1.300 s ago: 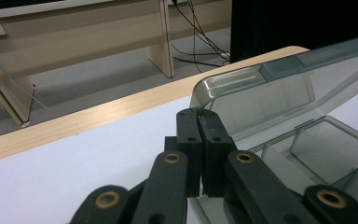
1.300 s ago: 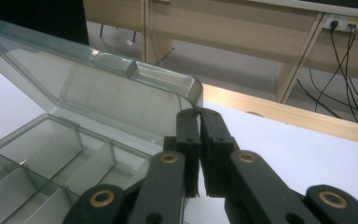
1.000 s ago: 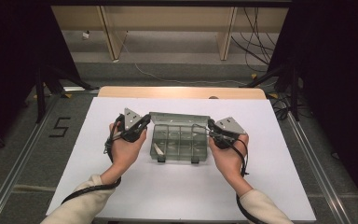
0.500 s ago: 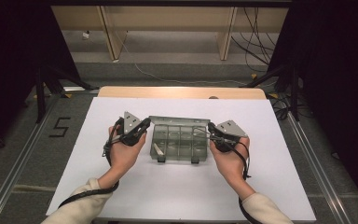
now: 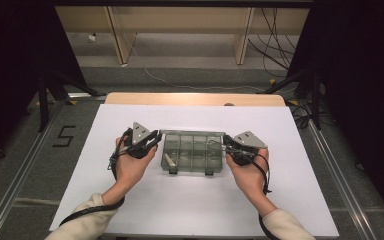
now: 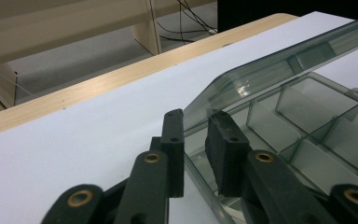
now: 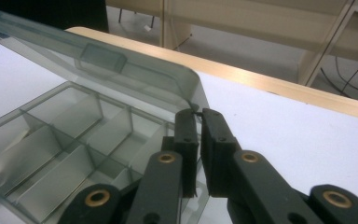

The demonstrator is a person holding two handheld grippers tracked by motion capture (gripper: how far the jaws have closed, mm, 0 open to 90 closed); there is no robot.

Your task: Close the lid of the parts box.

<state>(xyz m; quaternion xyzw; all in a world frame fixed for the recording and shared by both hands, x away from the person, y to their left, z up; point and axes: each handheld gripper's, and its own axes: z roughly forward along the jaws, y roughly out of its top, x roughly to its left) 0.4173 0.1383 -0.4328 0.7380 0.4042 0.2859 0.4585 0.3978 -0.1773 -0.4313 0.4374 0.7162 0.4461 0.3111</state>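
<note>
We work at a white table whose far edge is a bare wooden strip. Beyond that strip stand pale wooden shelf legs with loose cables on the floor, and black stand legs flank the table on both sides; none of this reaches the box. On the floor to the left we read a number marking.

The clear compartment box sits at the middle of the table, between our two hands. Its long axis runs left to right, its two latches face the near edge, and its hinged lid is raised partway, tilting up over the compartments.

Our left gripper sits at the box's left end with its jaws a little apart, straddling the lid's corner edge; we cannot tell whether the pads press it. Our right gripper sits at the right end, jaws drawn nearly together around the lid's right corner, seemingly pinching its thin rim.

A small pale piece lies in the near left compartment; the tinted plastic blurs it, so we cannot say what it is. In the high view the raised lid is hard to separate from the tray below. Our forearms are cut off by the bottom edge there.
</note>
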